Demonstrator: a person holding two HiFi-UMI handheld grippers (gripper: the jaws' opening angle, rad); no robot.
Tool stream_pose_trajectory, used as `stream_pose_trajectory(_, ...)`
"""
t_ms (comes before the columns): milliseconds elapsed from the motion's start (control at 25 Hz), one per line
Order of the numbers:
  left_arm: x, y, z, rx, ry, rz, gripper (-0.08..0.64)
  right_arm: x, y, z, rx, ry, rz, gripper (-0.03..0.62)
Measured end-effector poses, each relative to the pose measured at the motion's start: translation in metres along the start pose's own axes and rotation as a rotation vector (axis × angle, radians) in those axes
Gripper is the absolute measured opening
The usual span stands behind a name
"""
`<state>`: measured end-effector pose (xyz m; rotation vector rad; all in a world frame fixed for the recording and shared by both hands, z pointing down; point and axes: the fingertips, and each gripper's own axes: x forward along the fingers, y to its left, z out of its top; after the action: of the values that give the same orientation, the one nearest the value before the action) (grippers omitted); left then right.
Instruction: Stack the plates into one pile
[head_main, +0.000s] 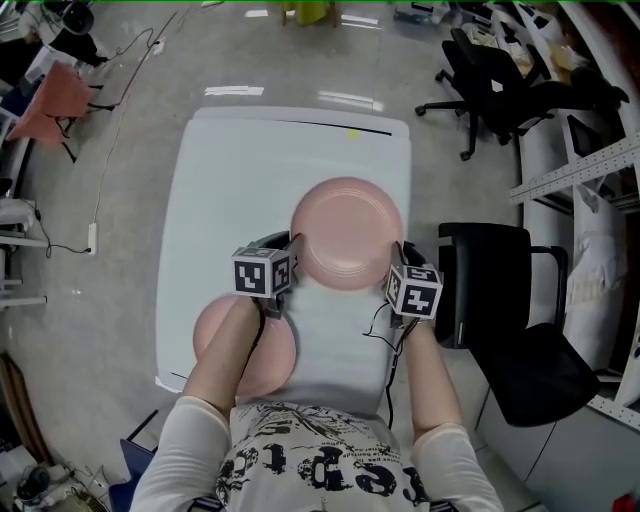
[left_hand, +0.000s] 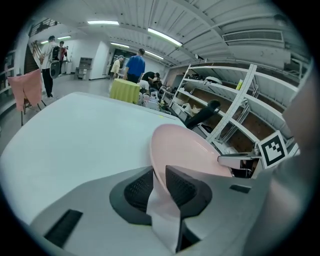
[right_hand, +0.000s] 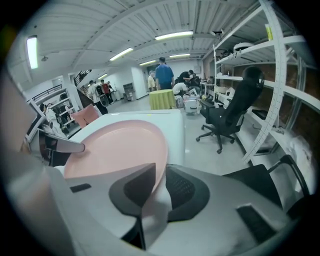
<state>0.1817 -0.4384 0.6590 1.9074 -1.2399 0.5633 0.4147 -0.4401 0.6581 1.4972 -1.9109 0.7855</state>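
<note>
Found pink plate at mid table, clamped at opposite rims by left gripper and right gripper, jaws narrowed onto each rim and seemingly pressing; noted second pink plate at the near-left corner, partly under the left forearm, nearer the left gripper.

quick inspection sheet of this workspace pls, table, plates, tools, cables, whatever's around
surface: white table, holding only two plates
job's things: pink plate mid-table, gripped on both sides; second pink plate at the near left corner, partly under the left forearm; not stacked yet
clutter: nothing seen
grippers: left tool shut on the mid-table plate's rim; right tool shut on the opposite rim
cables: power strip with its lead on the floor, left of the table
surroundings: office chair, shelving on the right
</note>
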Motion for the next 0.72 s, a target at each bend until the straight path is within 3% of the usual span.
stream_pose_trajectory(400,-0.059,-0.041,0.005,0.038,-0.081,-0.021,0.093,-0.067,0.003,0.003,0.017,-0.071,-0.022,0.066)
stream_pose_trajectory(720,-0.138,-0.035,-0.012,0.061,-0.143,-0.074,0.094,-0.131,0.055,-0.005,0.109,-0.150,-0.019,0.052)
